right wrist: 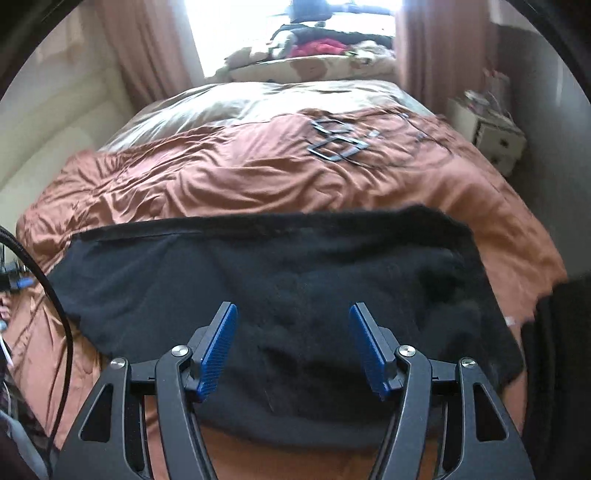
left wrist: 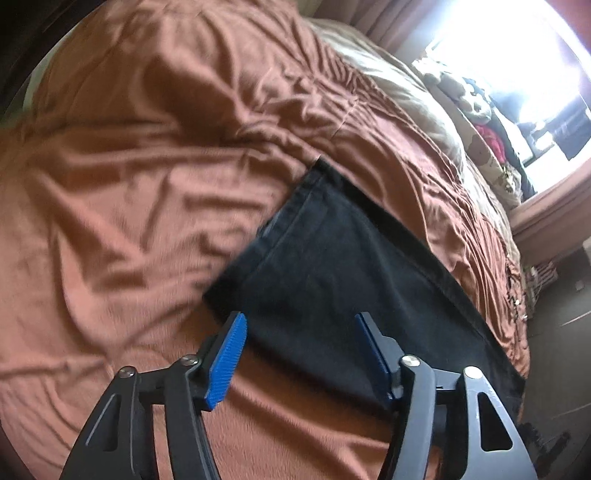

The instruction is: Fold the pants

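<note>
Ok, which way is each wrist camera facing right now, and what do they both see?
Left wrist: on the left gripper, angled down at the black pants on the rust bedspread; only its open blue-padded fingers show.
Right wrist: on the right gripper, looking along the bed toward the window; open fingers over the pants.
Shared: pants, bedspread, the window, the clothes pile beneath it.

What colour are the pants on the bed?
The pants are black, seen best in the right wrist view.
</note>
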Demonstrator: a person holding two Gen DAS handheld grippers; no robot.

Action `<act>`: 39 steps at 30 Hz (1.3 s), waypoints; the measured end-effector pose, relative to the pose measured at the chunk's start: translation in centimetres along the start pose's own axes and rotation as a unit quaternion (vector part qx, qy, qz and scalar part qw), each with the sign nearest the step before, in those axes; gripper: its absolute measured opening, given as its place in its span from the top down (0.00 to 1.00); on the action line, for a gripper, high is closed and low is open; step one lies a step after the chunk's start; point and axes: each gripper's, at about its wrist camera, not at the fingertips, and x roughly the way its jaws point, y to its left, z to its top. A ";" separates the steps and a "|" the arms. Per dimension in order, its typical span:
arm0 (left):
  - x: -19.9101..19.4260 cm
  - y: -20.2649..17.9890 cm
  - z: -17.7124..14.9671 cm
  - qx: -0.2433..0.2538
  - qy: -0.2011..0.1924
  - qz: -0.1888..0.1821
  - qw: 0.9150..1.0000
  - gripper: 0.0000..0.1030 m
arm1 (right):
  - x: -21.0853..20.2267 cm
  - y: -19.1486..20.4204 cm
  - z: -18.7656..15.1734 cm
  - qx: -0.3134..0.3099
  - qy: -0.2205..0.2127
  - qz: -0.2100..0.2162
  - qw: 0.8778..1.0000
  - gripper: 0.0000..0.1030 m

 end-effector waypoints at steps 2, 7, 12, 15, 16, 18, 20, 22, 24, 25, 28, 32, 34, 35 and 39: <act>0.5 0.9 -0.9 -0.015 0.009 -0.008 1.000 0.42 | -0.7 -1.4 -1.1 0.018 0.002 -0.003 1.000 0.40; 1.8 2.2 -2.7 -0.053 0.016 -0.023 0.998 0.42 | -2.3 -4.8 -3.9 0.068 0.002 -0.007 0.998 0.40; 3.5 2.8 -4.0 -0.084 0.030 -0.049 0.995 0.42 | -3.3 -7.3 -6.3 0.103 0.003 -0.015 0.995 0.40; 4.3 2.8 -4.3 -0.100 0.030 -0.063 0.993 0.42 | -3.4 -8.7 -7.2 0.128 0.009 -0.018 0.992 0.40; 4.6 2.7 -4.2 -0.105 0.027 -0.064 0.992 0.42 | -3.4 -9.2 -7.7 0.139 0.010 -0.018 0.990 0.40; 5.0 2.7 -4.2 -0.111 0.022 -0.069 0.991 0.42 | -3.4 -10.0 -8.4 0.161 0.012 -0.011 0.987 0.40; 5.4 2.9 -4.2 -0.122 0.013 -0.078 0.989 0.42 | -3.0 -10.8 -9.0 0.183 0.013 0.002 0.983 0.40; 5.8 3.2 -4.1 -0.135 0.000 -0.091 0.987 0.42 | -2.5 -11.3 -9.4 0.200 0.016 0.006 0.980 0.40; 6.1 3.5 -3.8 -0.146 -0.013 -0.101 0.984 0.42 | -1.8 -12.4 -9.9 0.227 0.017 0.008 0.974 0.40; 6.1 3.6 -3.7 -0.150 -0.023 -0.108 0.983 0.42 | -1.5 -12.9 -10.1 0.242 0.014 0.014 0.970 0.40; 5.8 3.5 -3.9 -0.150 -0.041 -0.117 0.981 0.42 | -0.8 -14.4 -10.7 0.290 0.003 0.028 0.957 0.40; 5.8 3.2 -4.6 -0.140 -0.042 -0.114 0.983 0.45 | 0.3 -15.7 -11.3 0.335 -0.006 0.048 0.941 0.40; 6.0 3.2 -4.4 -0.142 -0.038 -0.113 0.983 0.45 | 0.9 -16.3 -11.4 0.348 -0.013 0.058 0.935 0.40; 6.1 3.2 -4.2 -0.144 -0.037 -0.115 0.982 0.46 | 1.0 -16.5 -11.4 0.354 -0.019 0.061 0.933 0.40; 6.8 3.5 -2.9 -0.140 -0.040 -0.101 0.984 0.70 | 1.8 -17.8 -11.6 0.376 -0.048 0.077 0.922 0.40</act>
